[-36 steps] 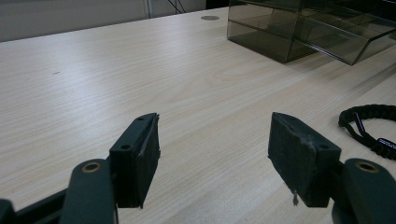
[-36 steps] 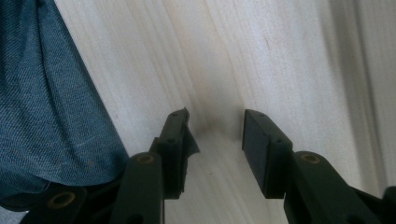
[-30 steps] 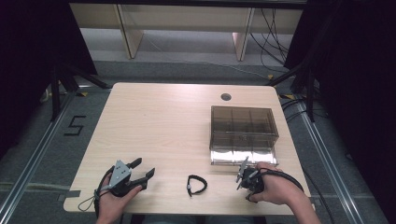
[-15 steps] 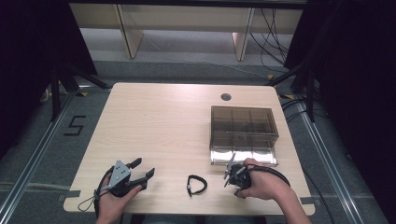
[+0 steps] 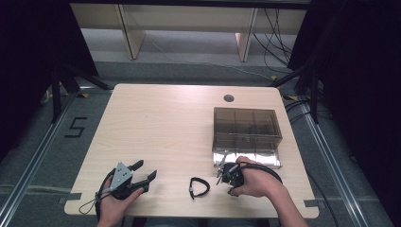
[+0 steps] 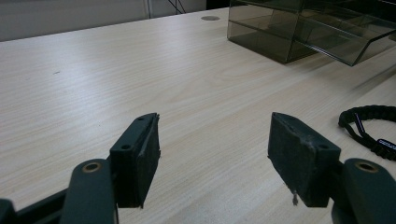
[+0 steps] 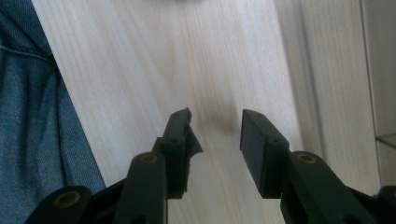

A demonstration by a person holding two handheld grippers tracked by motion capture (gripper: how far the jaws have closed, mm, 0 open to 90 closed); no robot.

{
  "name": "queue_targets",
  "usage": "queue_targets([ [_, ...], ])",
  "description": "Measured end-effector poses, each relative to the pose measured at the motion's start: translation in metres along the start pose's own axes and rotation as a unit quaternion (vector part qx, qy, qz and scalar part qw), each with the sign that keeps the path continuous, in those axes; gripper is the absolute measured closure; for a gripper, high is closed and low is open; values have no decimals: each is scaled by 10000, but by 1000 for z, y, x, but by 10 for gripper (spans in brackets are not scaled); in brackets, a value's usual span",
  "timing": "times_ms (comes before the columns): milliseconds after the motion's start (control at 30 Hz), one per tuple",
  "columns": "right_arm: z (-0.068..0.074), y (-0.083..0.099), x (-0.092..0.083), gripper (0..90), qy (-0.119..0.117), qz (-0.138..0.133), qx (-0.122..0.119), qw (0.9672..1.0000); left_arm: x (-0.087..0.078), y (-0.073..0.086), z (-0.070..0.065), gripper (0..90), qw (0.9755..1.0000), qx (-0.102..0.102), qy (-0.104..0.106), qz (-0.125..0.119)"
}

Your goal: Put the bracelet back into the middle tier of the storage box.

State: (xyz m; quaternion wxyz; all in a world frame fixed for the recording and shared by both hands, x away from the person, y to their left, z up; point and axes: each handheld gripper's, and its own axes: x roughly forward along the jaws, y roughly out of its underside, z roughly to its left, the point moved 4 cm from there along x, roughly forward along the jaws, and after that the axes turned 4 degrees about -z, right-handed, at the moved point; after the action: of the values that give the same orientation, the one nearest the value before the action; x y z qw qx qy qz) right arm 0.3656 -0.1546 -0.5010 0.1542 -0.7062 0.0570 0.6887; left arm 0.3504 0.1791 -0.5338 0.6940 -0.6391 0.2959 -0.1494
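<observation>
Two matte black tongs (image 6: pixel 215 158) parted; braided loop (image 5: pixel 198 187) on woodgrain.

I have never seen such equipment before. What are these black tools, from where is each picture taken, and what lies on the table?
There is no robot here. A person sits at a wooden table and holds a hand tool in each hand: the left gripper and the right gripper. Each has two black jaws that open and close.

The high view looks down from above the person. The other two pictures come from small cameras riding on the grippers, looking along their own jaws.

On the table are a smoky transparent box with compartments and a black braided bracelet between the hands, which also appears in the left gripper view.

Nothing is held: both pairs of jaws stand open and empty, the left ones wider.
</observation>
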Motion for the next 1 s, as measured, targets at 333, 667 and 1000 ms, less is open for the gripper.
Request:
queue_targets([
  [333, -1, -18, 1, 643, -31, -9, -85, 10000, 0, 0, 0, 336, 10000, -43, 1, -8],
  [667, -1, -34, 6, 647, -111, -37, -182, 9998, 0, 0, 0, 336, 10000, -45, -6, 7],
  [1000, 1, -47, 8, 652, -118, 16, -230, 9997, 0, 0, 0, 336, 10000, -37, -13, 19],
])
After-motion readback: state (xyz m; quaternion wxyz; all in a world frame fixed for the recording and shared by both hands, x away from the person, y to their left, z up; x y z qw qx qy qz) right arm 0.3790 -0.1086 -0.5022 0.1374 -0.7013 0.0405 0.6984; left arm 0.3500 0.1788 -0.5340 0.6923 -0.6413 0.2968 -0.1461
